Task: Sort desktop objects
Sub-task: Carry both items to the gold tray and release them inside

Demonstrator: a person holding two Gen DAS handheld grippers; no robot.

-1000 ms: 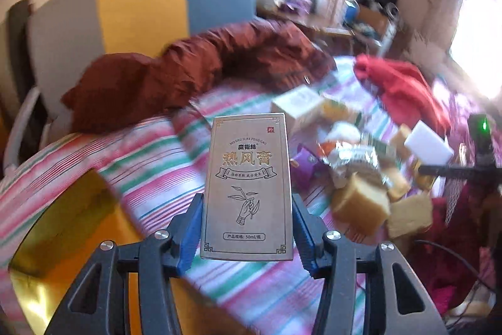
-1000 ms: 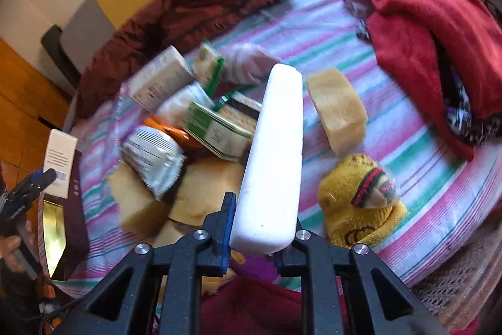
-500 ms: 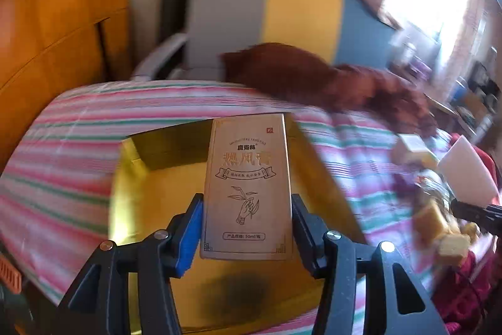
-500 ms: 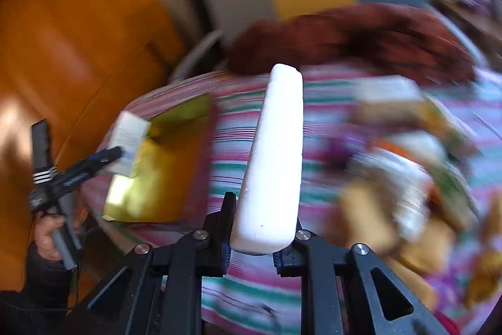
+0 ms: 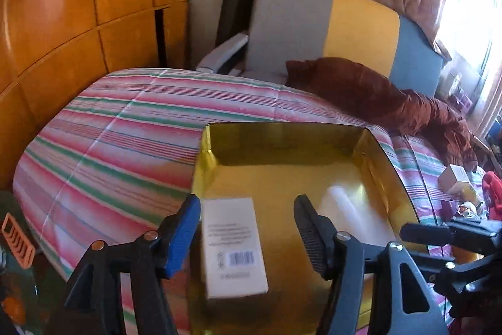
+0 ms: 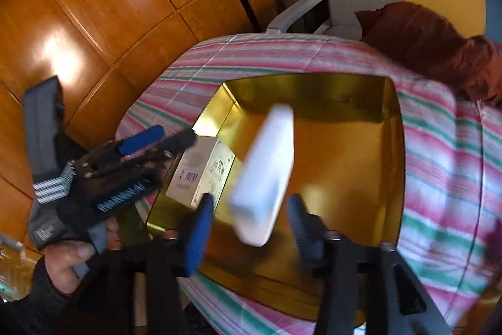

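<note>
A gold tray (image 5: 282, 131) (image 6: 313, 83) sits on the striped cloth. In the left wrist view my left gripper (image 5: 248, 228) hangs over the tray's near left corner. Its jaws are opening, and the white barcoded box (image 5: 233, 247) lies loose between them with a gap on the black finger's side. The right wrist view shows that box (image 6: 200, 175) beside the left gripper (image 6: 177, 132). My right gripper (image 6: 251, 225) has jaws opening too. The white bar (image 6: 266, 178) is blurred and free between them, tilted over the tray. The same bar (image 5: 342, 209) is a pale streak in the left wrist view.
Striped cloth (image 5: 125, 140) covers the table, with wooden wall panels (image 5: 78, 5) close behind its left edge. A grey, yellow and blue chair (image 5: 329, 30) holds a maroon garment (image 5: 376, 93). Boxes and other items (image 5: 455, 181) lie far right. A person's hand (image 6: 69, 259) grips the left tool.
Both grippers swung from the pile of items to above the gold tray. Both jaws went from shut to apart, letting go of the box and the white bar.
</note>
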